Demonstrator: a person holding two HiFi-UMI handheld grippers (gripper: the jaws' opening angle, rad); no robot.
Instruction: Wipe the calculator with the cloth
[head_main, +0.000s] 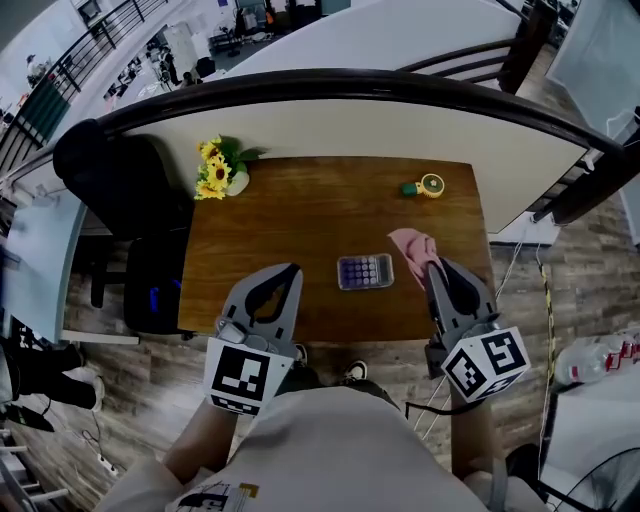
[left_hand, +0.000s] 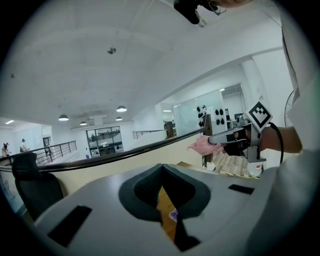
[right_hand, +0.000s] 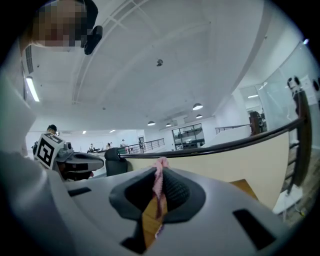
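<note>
The cloth (head_main: 411, 243) is clamped in the right gripper (head_main: 436, 266), just right of the crosswise calculator (head_main: 365, 271) at centre frame; the left gripper (head_main: 291, 272) is drawn together, empty.

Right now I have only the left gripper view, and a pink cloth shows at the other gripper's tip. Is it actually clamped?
Observer: Yes. In the right gripper view the pink cloth is pinched between the jaws of the right gripper.
Operator: Where is the calculator? I see only a sliver of it.
Observer: The head view shows the calculator lying flat on the wooden table. It is near the front edge, between the left gripper and the right one.
Operator: Is the cloth on it?
Observer: It doesn't look so. In the head view the cloth sits just to the right of the calculator, not over its keys.
</note>
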